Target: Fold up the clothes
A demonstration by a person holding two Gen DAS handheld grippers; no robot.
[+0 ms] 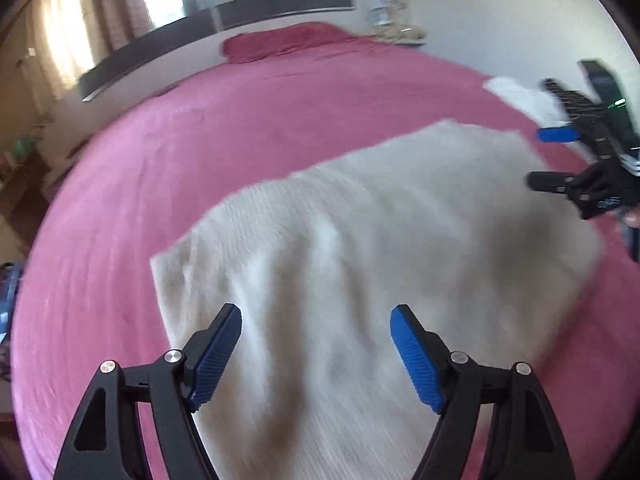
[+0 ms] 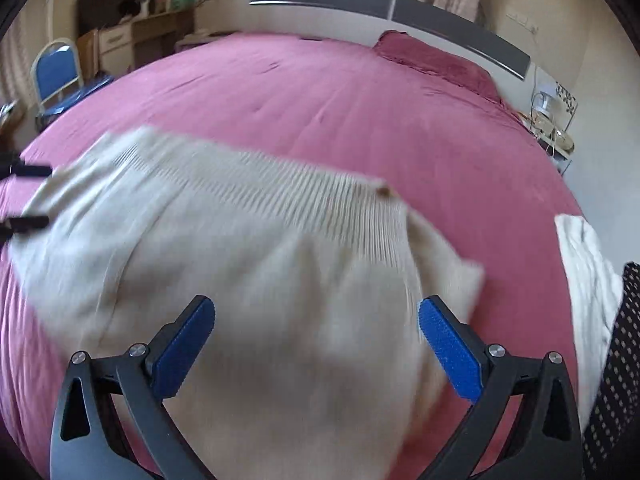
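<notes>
A cream knitted garment (image 1: 360, 240) lies spread flat on the pink bedspread (image 1: 240, 128). Its ribbed band (image 2: 280, 196) runs across the far side in the right wrist view. My left gripper (image 1: 316, 316) hovers above the garment's near part, open, with nothing between its blue pads. My right gripper (image 2: 316, 310) is likewise open over the near part of the same garment (image 2: 240, 280), empty. In the left wrist view the right gripper (image 1: 536, 156) appears at the right edge, held by a gloved hand (image 1: 600, 192). The left gripper's fingertips (image 2: 36, 171) show at the left edge of the right wrist view.
A white cloth (image 2: 588, 272) and a dark dotted cloth (image 2: 616, 360) lie at the bed's right side. A maroon pillow (image 2: 436, 60) rests by the headboard (image 2: 360, 4). A blue chair (image 2: 56, 72) and desk (image 2: 136, 36) stand left of the bed; a nightstand (image 2: 552, 128) stands right.
</notes>
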